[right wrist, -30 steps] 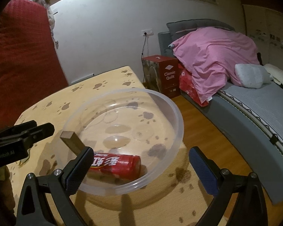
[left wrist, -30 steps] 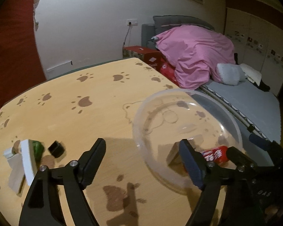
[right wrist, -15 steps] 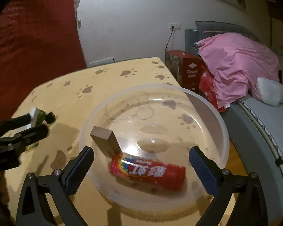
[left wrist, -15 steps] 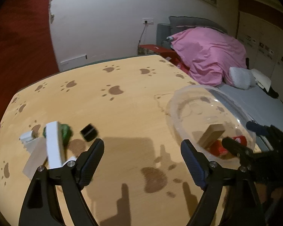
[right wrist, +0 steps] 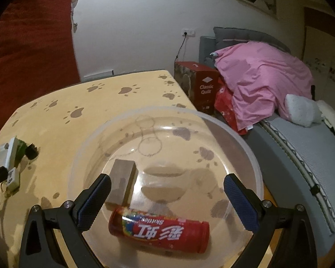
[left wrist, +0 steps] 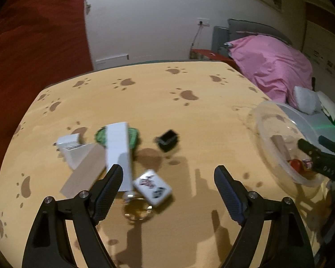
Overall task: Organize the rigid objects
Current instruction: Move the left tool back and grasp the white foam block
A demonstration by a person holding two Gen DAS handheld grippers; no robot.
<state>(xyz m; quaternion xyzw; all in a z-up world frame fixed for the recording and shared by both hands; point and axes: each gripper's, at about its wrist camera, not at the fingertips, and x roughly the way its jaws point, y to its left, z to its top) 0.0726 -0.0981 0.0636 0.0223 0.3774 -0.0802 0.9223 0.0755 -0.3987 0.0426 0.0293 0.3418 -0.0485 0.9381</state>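
- The clear round plastic bowl (right wrist: 167, 134) sits at the right end of the table, close under the right gripper (right wrist: 167, 194); it holds a red cylindrical candy tube (right wrist: 159, 232) lying on its side at the near wall and a brown rectangular wooden block (right wrist: 122, 183) lying just beyond it.
- A second earlier the tube lay partly behind the right gripper's left finger; now it lies between the two fingers, nearer the camera.
- The right gripper hangs above the bowl with its jaws wide apart and nothing between the pads.
- The loose pieces lie together on the left part of the table: a long white rectangular box (left wrist: 118, 149) lies across a green round lid-like piece (left wrist: 100, 134), with a small white charger-like block (left wrist: 67, 141) and a flat tan cardboard-coloured slab (left wrist: 87, 172) beside it.
- A small black cube-shaped cap (left wrist: 167, 139) stands apart to the right of the green piece.
- A white rectangular tile with a printed picture (left wrist: 151, 187) on a metal key ring (left wrist: 137, 210) lies nearest the left gripper (left wrist: 168, 189); it was out of the left view a second ago.
- The left gripper now faces this cluster, where a second ago it faced the bowl; the bowl has slid to the right edge of its view.
- Its jaws stand wide apart, having opened slightly, and clasp nothing; its left pad overlaps the near end of the white box in the picture.
- The yellow table top printed with brown paw marks (left wrist: 189, 116) carries everything; a bed with a pink quilt (right wrist: 256, 78) stands beyond it.
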